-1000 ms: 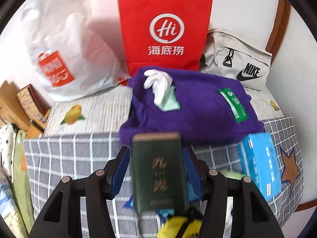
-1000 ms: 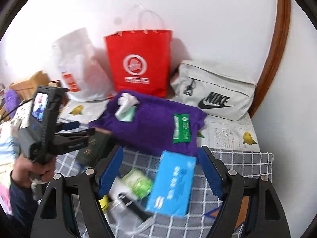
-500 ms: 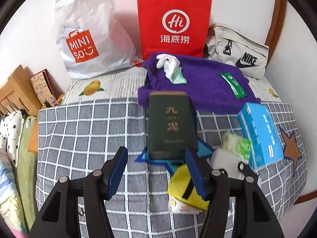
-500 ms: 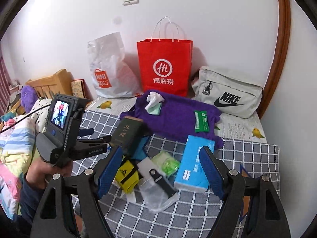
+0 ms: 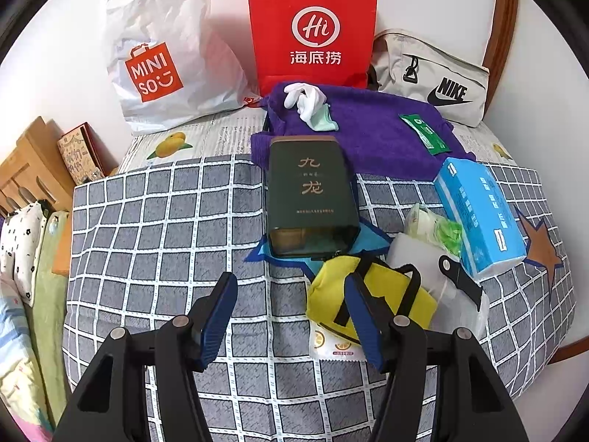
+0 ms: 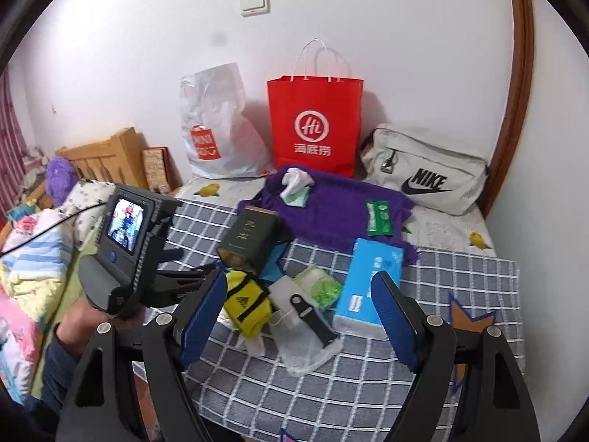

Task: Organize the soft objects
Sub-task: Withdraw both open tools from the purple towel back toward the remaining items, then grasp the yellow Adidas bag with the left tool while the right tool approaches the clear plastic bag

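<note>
A dark green box (image 5: 311, 195) lies on the grey checked cloth (image 5: 165, 228), its far end against a purple towel (image 5: 371, 129). My left gripper (image 5: 291, 313) is open and empty, a short way in front of the box. A yellow pouch (image 5: 371, 294), a blue tissue pack (image 5: 478, 217) and a green packet (image 5: 438, 228) lie to the right. A white glove (image 5: 303, 99) and a green wipes pack (image 5: 423, 134) rest on the towel. My right gripper (image 6: 300, 316) is open and empty above the pile; the left gripper's body (image 6: 125, 250) shows at its left.
A red paper bag (image 5: 313, 33), a white Miniso bag (image 5: 162, 59) and a grey Nike bag (image 5: 430, 77) stand along the back wall. A wooden headboard (image 5: 25, 169) and bedding (image 5: 22, 258) are at the left. A clear plastic bag with a black clip (image 6: 309, 328) lies in front.
My left gripper let go of the dark green box, left it on the cloth and drew back. My right gripper also pulled back and up.
</note>
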A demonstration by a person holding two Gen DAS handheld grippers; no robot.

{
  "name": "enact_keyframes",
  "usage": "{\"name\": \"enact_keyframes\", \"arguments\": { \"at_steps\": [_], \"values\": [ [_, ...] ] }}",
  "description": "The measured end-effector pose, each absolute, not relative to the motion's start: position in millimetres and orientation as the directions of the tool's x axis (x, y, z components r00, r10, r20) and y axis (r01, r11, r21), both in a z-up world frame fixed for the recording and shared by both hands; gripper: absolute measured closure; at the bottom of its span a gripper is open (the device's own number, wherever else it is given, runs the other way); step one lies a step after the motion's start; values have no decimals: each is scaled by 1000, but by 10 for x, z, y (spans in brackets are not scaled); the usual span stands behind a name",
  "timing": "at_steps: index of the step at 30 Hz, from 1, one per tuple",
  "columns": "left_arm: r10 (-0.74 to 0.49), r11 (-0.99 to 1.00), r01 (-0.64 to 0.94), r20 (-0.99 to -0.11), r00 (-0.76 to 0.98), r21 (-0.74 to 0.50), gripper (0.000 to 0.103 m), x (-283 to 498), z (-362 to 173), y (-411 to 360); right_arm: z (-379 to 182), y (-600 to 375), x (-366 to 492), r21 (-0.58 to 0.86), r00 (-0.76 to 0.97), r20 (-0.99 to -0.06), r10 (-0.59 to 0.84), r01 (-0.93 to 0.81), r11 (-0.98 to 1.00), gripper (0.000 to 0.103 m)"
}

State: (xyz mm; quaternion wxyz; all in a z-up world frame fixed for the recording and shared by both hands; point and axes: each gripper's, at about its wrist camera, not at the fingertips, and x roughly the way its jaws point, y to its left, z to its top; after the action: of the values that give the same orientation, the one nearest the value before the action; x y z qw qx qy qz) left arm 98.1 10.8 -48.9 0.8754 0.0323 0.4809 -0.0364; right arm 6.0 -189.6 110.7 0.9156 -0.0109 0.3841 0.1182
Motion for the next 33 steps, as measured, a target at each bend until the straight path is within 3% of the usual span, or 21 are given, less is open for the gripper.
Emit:
{"name": "enact_keyframes", "arguments": {
  "at_steps": [10, 21, 33],
  "values": [
    [-44, 995, 95, -858, 512, 6, 45, 940, -697, 57, 640, -1983, 250, 43, 681, -712, 171, -201, 979, 22],
    [-38, 994, 105, -831, 555, 24, 45, 880, -721, -11, 195, -2256, 579, 125, 670, -716, 196, -153, 980, 22],
    [-225, 959, 269, -815, 534, -88, 45, 681, -948, -365, -400, -2514, 559, 116, 657, -737, 159, -109, 987, 22]
  ]
}}
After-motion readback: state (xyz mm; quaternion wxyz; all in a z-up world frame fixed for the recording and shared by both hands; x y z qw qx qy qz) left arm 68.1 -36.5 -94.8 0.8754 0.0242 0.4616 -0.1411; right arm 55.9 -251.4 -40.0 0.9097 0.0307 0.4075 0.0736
